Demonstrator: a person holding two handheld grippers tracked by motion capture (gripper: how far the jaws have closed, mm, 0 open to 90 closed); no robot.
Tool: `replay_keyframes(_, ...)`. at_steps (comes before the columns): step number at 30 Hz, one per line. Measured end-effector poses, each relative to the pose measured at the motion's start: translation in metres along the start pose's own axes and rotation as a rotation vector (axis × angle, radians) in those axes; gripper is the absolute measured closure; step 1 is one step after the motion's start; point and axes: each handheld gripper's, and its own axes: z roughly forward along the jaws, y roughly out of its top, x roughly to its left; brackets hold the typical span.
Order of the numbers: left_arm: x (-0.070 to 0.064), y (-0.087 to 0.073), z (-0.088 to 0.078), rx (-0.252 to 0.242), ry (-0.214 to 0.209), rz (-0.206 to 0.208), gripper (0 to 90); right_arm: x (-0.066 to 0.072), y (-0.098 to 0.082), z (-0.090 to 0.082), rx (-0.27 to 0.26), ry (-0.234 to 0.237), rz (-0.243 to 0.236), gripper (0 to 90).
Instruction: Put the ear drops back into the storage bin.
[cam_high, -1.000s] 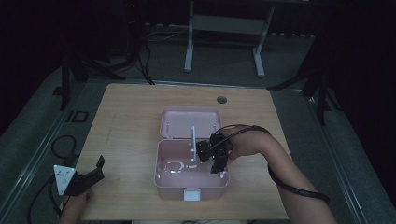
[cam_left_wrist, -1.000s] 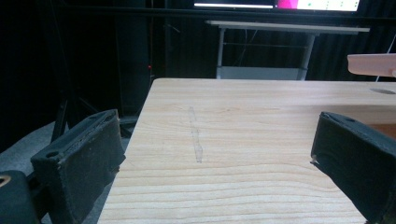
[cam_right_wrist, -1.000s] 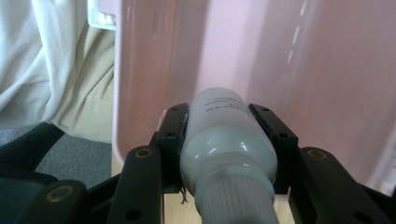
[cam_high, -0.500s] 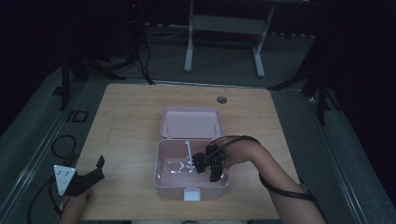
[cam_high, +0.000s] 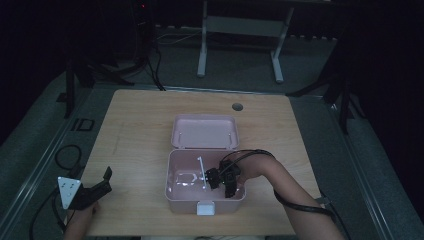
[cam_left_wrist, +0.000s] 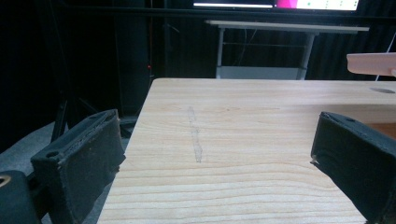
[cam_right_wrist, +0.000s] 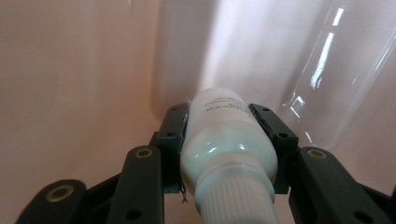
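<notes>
Inside the glossy pink box (cam_high: 172, 186), ridged-capped white bottle (cam_right_wrist: 224, 135) between black fingers (cam_right_wrist: 268, 126)

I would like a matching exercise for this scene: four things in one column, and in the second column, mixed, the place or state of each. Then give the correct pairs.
Things:
1. left gripper
2. right gripper
3. pink box
4. white bottle

Places or states:
A. lid folded back, lying open on the table
B. clamped between two black jaws
C. jaws apart, holding nothing, at the table's near left corner
D. lowered inside the box, jaws closed on something

Pairs: 1-C, 2-D, 3-A, 4-B
</notes>
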Motion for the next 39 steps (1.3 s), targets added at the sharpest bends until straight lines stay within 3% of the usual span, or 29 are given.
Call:
replay_keyframes(10, 0.0, 0.0, 0.0, 0.001, -0.001, 0.001, 2.4, -0.001, 0.003, 0.01, 0.02, -0.019, 0.006, 59.1)
replay_keyframes(24, 0.0, 0.0, 0.0, 0.001, -0.003, 0.001, 2.4, -0.002, 0.003, 0.009, 0.03, 0.003, 0.023, 57.6)
replay_keyframes(29, 0.0, 0.0, 0.0, 0.004, -0.001, 0.002, 2.3, 0.0, 0.0, -0.008, -0.016, -0.01, 0.027, 55.8)
replay_keyframes(30, 0.0, 0.0, 0.0, 0.004, -0.001, 0.002, 2.4, 0.002, -0.001, -0.018, -0.025, -0.026, 0.027, 54.5)
replay_keyframes(35, 0.0, 0.0, 0.0, 0.003, -0.001, 0.003, 2.4, 0.005, -0.006, -0.038, -0.059, -0.063, 0.031, 52.4)
replay_keyframes(39, 0.0, 0.0, 0.0, 0.004, 0.0, 0.001, 2.4, 0.01, -0.013, -0.058, -0.111, -0.088, 0.04, 45.5)
